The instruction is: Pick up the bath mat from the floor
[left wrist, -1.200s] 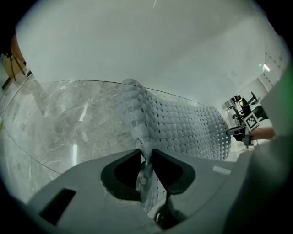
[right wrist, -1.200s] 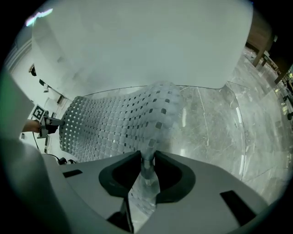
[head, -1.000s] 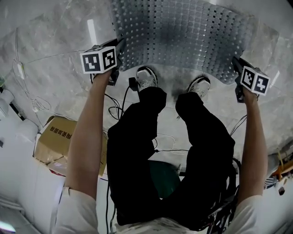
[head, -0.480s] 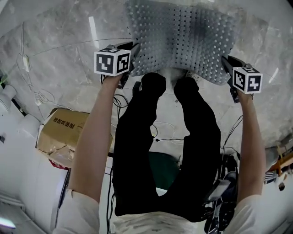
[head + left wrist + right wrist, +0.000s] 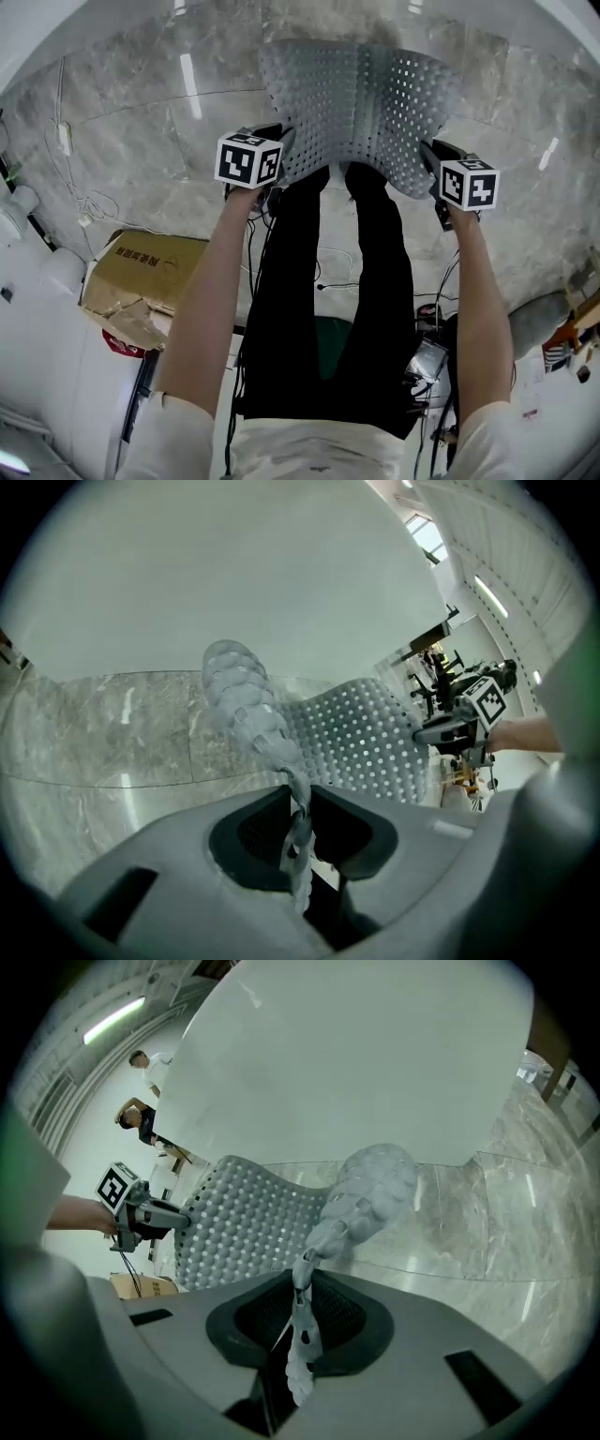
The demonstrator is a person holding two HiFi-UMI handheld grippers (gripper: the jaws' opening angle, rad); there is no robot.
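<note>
The grey perforated bath mat [image 5: 366, 103] hangs spread between my two grippers, lifted off the marble floor [image 5: 131, 131] in front of the person's legs. My left gripper [image 5: 279, 142] is shut on the mat's near left corner. In the left gripper view the studded edge [image 5: 253, 714] runs down into the closed jaws of the left gripper [image 5: 298, 803]. My right gripper [image 5: 429, 157] is shut on the near right corner; in its own view the right gripper [image 5: 302, 1283] pinches the mat [image 5: 248, 1218]. Each gripper view shows the other gripper across the mat.
A torn cardboard box [image 5: 141, 281] lies on the floor at the left, with loose cables [image 5: 80, 202] beyond it. A white wall [image 5: 234, 574] rises behind the mat. Two people [image 5: 145, 1119] stand far off, and equipment [image 5: 436, 663] stands in the background.
Both grippers have risen and drawn closer together, carrying the mat up off the floor. The mat's near edge now hides the shoes that showed a second ago.
</note>
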